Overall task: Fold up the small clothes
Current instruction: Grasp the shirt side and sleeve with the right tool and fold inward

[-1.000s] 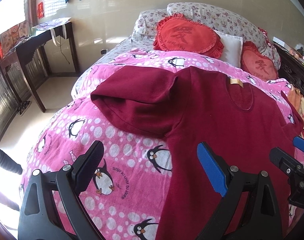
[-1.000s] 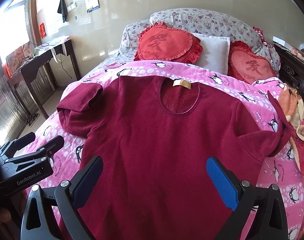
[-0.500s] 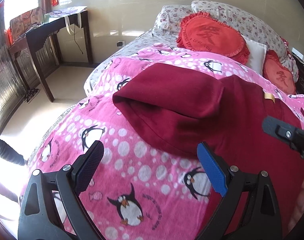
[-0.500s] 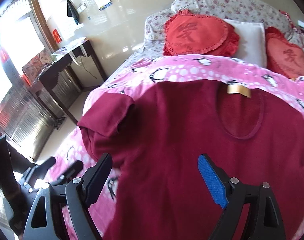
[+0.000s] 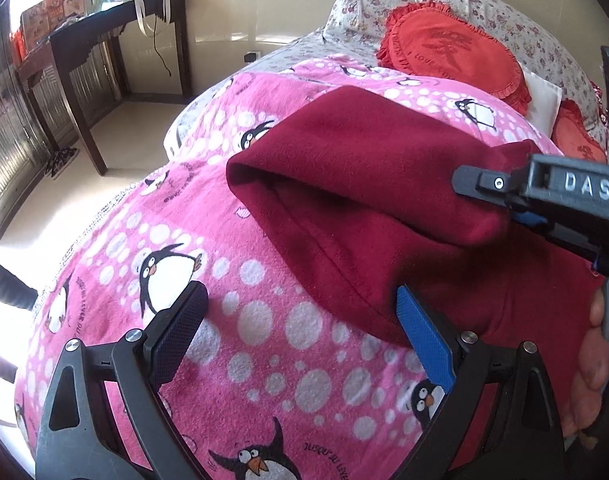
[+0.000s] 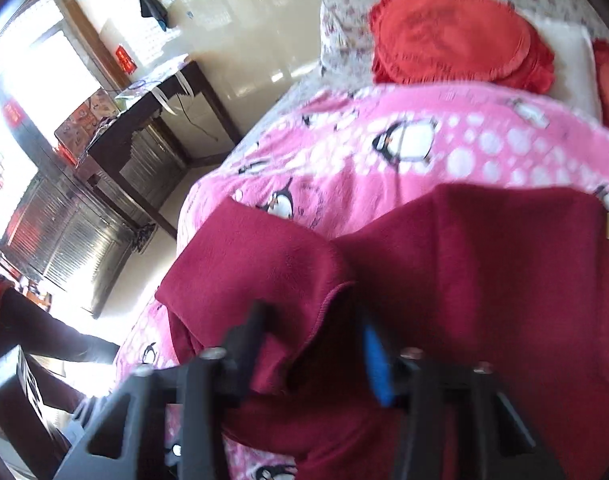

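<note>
1. Left gripper (image 5: 300, 332): hovered low over the pink penguin blanket (image 5: 232, 320), jaws spread wide and empty, the blue pad just beside the near hem of the folded sleeve (image 5: 356, 184).
2. Maroon sweatshirt (image 6: 484, 280): lay flat on the blanket on the bed, neck toward the far pillows, left sleeve doubled back over itself into a thick bundle.
3. Looked soft, fleecy and limp; judged light, non-slip and not fragile, likely to sag and bunch wherever left unsupported.
4. Best taken at an edge or seam: the sleeve's cuff end or the shoulder fold, where two layers give the pads something to bite.
5. Colour an even deep maroon, matte nap, stitched hem along the sleeve, tan label at the neckline at the right edge of the right wrist view.
6. Right gripper (image 6: 312, 340): jaws closing around the sleeve's fold near the shoulder, cloth between them; blurred, so firm pressing could not be confirmed.
7. Red heart cushions (image 5: 452, 48): sat far right at the head of the bed.
</note>
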`<state>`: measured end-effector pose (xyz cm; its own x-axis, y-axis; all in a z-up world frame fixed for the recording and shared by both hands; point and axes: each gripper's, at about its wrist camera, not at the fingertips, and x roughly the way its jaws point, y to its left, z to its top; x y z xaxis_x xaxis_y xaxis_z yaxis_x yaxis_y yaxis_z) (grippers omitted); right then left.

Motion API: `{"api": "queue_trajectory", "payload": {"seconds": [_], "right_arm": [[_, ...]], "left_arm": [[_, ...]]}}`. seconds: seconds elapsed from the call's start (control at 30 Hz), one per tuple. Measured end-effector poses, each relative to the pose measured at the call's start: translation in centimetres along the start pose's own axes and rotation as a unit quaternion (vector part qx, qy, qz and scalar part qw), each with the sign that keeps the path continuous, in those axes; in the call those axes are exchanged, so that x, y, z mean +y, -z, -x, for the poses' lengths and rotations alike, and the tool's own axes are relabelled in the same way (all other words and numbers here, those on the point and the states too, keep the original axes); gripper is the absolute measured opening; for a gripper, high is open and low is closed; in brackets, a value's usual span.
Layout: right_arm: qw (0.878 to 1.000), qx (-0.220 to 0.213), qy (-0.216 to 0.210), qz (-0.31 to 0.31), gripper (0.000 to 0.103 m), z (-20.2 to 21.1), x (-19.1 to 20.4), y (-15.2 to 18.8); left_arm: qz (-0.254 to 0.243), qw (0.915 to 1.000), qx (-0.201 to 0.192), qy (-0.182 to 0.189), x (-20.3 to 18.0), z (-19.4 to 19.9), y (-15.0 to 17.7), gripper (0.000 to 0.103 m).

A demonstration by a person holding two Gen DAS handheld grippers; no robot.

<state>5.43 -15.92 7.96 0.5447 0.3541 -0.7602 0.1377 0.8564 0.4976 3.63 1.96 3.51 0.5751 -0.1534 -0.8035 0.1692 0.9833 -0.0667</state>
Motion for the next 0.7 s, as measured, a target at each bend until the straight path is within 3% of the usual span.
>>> {"api": "queue_trajectory", "payload": {"seconds": [0.07, 0.17, 0.4, 0.57, 0.7], "right_arm": [[1.0, -0.002, -0.013, -0.008, 0.016, -0.5, 0.1, -0.4], [0.999, -0.03, -0.025, 0.012, 0.005, 1.6, 1.8, -1.3], [0.987, -0.134, -0.06, 0.063, 0.005, 13.5, 5.4, -4.2], [0.98, -0.187, -0.003, 0.069, 0.005, 21.3, 2.3, -2.8], [0.981, -0.178, 0.072, 0.04, 0.005, 24.1, -4.3, 0.1]], "left_arm": [[-0.001, 1.0, 0.0, -0.003, 0.1, -0.1, 0.1, 0.095], [-0.002, 1.0, -0.002, -0.002, 0.2, 0.0, 0.0, 0.095], [0.01, 0.9999, -0.011, -0.006, 0.4, 1.4, -0.1, 0.095], [0.007, 0.9993, -0.032, 0.016, 1.1, 4.4, 1.9, 0.095], [-0.001, 0.9989, -0.045, 0.014, 1.4, 6.1, 2.9, 0.095]]}}
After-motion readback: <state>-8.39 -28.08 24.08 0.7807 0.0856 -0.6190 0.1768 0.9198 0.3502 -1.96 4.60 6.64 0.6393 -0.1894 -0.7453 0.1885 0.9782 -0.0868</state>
